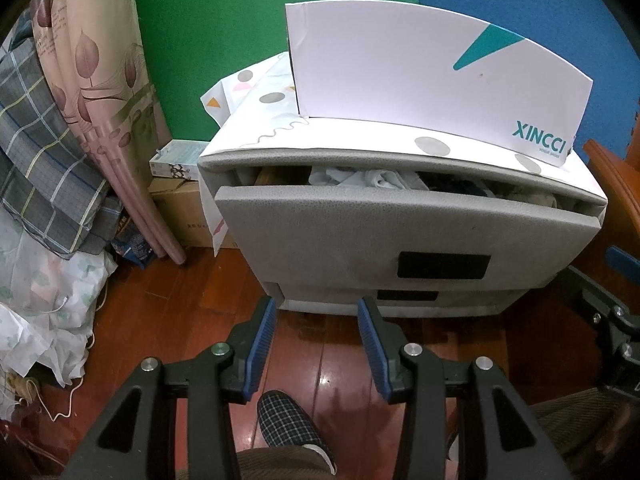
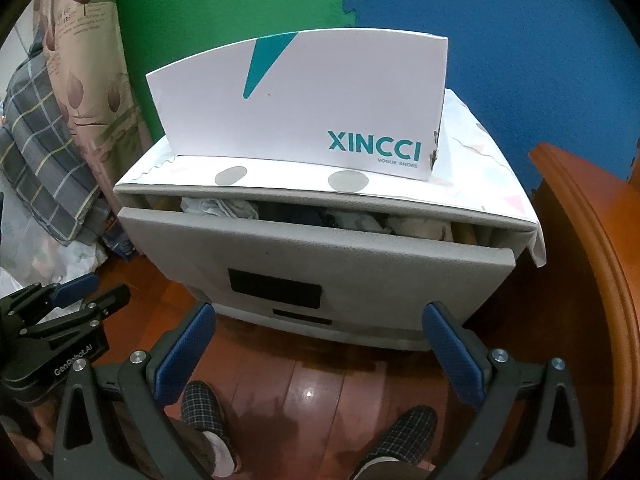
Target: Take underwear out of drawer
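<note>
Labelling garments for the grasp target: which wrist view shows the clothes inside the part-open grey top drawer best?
Right wrist: the crumpled clothes span the gap almost head-on, pale and dark pieces distinguishable. Left wrist shows the same clothes through a narrower, more oblique slit.

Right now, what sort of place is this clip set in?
Probably a bedroom or storage corner at home: a grey fabric drawer unit with its top drawer ajar, full of clothes, hanging curtains, and foam puzzle mats covering the wall.
</note>
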A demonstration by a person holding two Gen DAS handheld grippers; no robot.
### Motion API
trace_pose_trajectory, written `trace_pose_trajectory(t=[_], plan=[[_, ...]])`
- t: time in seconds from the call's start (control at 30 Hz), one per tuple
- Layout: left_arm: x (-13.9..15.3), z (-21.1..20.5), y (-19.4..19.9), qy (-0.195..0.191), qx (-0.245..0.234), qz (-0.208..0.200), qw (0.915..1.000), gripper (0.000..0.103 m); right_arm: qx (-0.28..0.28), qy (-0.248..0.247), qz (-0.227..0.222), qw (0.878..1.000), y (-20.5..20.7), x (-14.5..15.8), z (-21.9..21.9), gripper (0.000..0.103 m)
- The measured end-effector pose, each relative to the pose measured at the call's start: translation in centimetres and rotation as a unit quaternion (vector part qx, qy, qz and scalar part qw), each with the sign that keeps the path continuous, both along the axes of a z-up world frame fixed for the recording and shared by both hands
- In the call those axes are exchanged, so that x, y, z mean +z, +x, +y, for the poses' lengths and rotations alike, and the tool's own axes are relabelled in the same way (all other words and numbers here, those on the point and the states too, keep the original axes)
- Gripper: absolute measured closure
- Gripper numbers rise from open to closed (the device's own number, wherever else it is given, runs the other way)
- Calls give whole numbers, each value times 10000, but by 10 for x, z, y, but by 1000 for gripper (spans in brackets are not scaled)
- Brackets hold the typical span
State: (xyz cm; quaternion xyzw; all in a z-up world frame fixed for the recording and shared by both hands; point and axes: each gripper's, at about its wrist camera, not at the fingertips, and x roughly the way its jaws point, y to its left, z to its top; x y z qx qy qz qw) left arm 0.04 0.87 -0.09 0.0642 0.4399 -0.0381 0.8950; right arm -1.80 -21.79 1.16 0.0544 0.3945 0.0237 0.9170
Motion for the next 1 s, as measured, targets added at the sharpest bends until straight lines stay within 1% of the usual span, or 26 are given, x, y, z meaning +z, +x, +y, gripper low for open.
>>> trace_pose_trajectory(t=[1.0], plan=[[-1, 2, -1, -24, 6, 17, 10000, 60, -26, 14, 62, 10000, 1, -2, -1, 1]])
